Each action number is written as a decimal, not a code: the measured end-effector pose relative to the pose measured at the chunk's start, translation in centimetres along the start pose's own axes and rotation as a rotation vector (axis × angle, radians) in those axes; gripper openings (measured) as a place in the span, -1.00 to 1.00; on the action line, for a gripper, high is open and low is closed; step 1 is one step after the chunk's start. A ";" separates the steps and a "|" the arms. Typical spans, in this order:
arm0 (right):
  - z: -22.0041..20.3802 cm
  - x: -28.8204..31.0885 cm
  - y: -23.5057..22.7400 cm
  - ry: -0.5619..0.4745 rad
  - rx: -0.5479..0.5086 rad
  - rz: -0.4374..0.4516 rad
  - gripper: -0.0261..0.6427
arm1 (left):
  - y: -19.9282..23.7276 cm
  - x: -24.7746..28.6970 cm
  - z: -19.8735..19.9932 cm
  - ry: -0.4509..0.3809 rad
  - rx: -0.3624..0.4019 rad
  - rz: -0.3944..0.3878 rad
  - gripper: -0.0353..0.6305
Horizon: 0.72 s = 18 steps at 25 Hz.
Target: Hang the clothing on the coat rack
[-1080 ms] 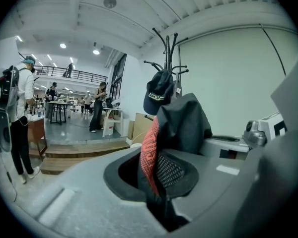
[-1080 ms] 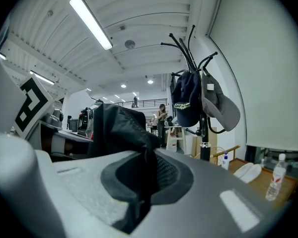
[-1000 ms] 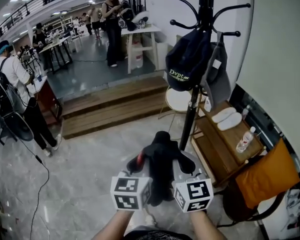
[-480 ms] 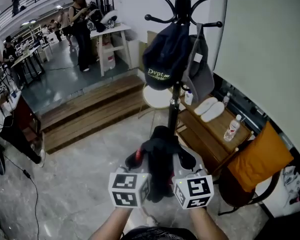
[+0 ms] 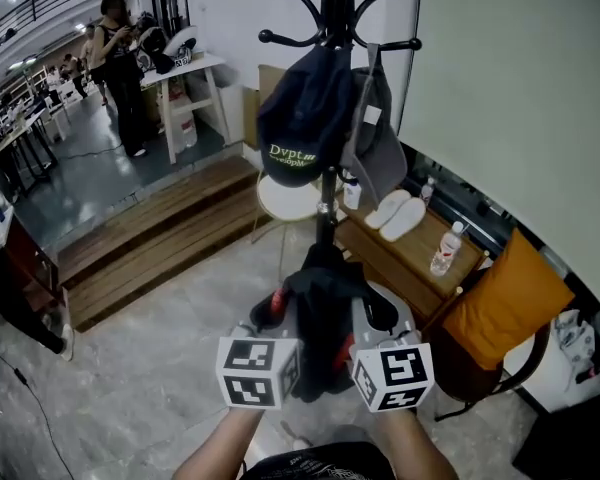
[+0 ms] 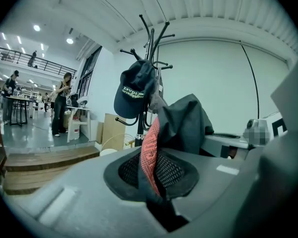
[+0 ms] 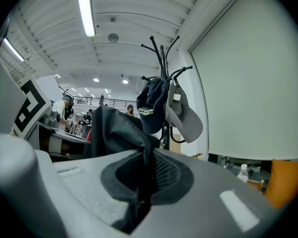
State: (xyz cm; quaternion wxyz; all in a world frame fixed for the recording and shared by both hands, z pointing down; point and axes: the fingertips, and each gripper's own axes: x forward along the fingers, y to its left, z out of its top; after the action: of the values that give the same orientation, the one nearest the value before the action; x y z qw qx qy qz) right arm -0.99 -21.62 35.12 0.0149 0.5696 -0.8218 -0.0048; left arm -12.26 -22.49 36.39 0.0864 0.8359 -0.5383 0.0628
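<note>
Two grippers, left gripper (image 6: 153, 190) and right gripper (image 7: 139, 192), both clamped on black garment with red mesh lining (image 5: 323, 303), low before black metal coat rack (image 5: 332, 8). On rack: navy cap (image 5: 302, 118) printed "Dvpt", smaller line unreadable; grey cap (image 5: 376, 143) beside.

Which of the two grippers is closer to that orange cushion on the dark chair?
Right. The right gripper sits just left of the orange cushion; the left gripper is farther left, beyond the black garment that both grip.
</note>
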 end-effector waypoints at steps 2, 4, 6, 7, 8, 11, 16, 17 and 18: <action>0.2 0.3 -0.5 -0.004 -0.006 -0.010 -0.89 | 0.0 0.7 0.3 -0.006 0.001 -0.008 -0.79; 0.2 0.7 -1.1 -0.005 -0.007 -0.020 -0.89 | -0.1 1.3 0.4 -0.008 0.001 -0.015 -0.79; 0.0 1.2 -1.6 -0.005 -0.002 -0.025 -0.89 | -0.1 1.9 0.3 -0.005 0.002 -0.020 -0.79; -0.1 1.5 -1.7 -0.006 0.000 -0.025 -0.89 | 0.0 2.2 0.2 -0.004 0.002 -0.018 -0.79; -0.2 1.9 -1.8 -0.007 0.000 -0.022 -0.89 | 0.2 2.6 0.2 -0.003 0.002 -0.014 -0.79; -0.3 3.1 -2.3 -0.010 0.003 -0.011 -0.89 | 0.7 3.8 0.3 -0.001 0.005 -0.002 -0.79; -0.4 4.8 -3.1 -0.011 0.013 -0.002 -0.89 | 0.9 5.4 0.5 0.007 0.009 0.008 -0.79; -0.4 5.1 -3.3 -0.011 0.013 0.001 -0.89 | 0.9 5.8 0.6 0.007 0.009 0.010 -0.79; -0.5 5.4 -3.5 -0.010 0.014 0.003 -0.89 | 1.0 6.2 0.6 0.008 0.009 0.011 -0.79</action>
State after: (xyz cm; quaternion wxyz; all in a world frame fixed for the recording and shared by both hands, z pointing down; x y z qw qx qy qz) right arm 0.42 -27.87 35.60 0.0067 0.5684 -0.8227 -0.0019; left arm -10.59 -28.52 37.06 0.0844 0.8330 -0.5425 0.0688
